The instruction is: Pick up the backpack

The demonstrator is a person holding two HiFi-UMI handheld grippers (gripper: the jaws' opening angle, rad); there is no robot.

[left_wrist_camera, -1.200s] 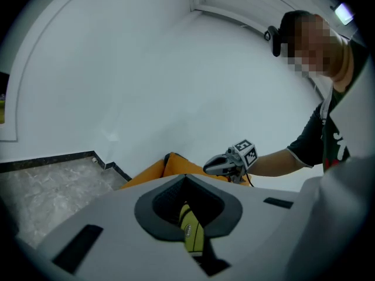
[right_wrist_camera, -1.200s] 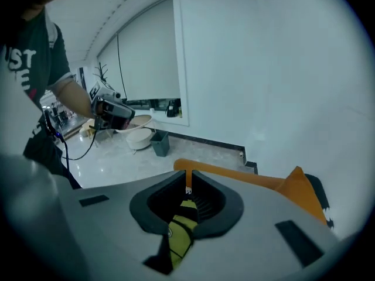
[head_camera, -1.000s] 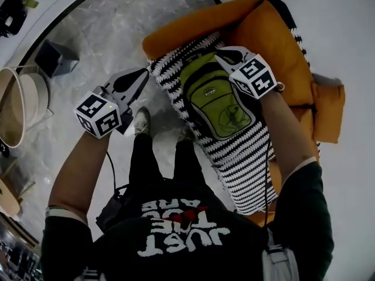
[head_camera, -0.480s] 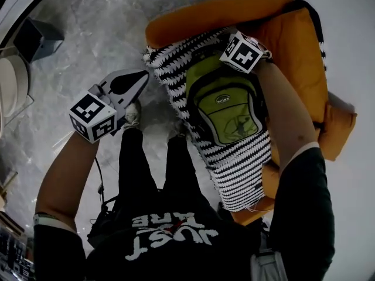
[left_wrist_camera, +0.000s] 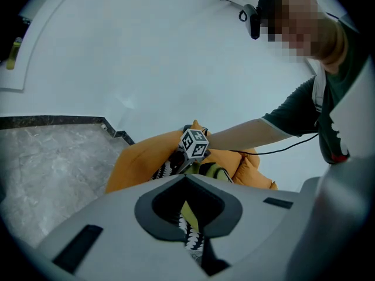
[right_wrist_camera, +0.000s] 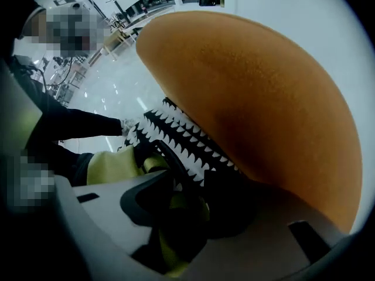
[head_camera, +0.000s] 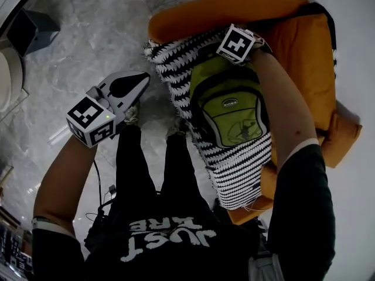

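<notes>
A green and black backpack (head_camera: 231, 107) lies on a black-and-white striped blanket (head_camera: 240, 168) spread over an orange sofa (head_camera: 217, 13). My right gripper (head_camera: 229, 60) points down at the backpack's top end, mostly hidden under its marker cube. In the right gripper view its jaws (right_wrist_camera: 176, 215) are opening, and a yellow-green part of the backpack (right_wrist_camera: 111, 165) and a dark strap lie between them. My left gripper (head_camera: 140, 82) hangs over the floor left of the sofa, jaws together and holding nothing. The left gripper view looks across its tip (left_wrist_camera: 196, 244) toward the backpack (left_wrist_camera: 214, 170).
Grey marble floor (head_camera: 76, 57) lies left of the sofa, with a dark box (head_camera: 32, 31) at the upper left. The person's legs (head_camera: 152, 157) stand close to the sofa's front. An orange cushion (head_camera: 343, 136) sits at the sofa's right end.
My right gripper has gone from beside the backpack's upper right to its top end, tipped downward, and opened its jaws. The left gripper has sunk a little.
</notes>
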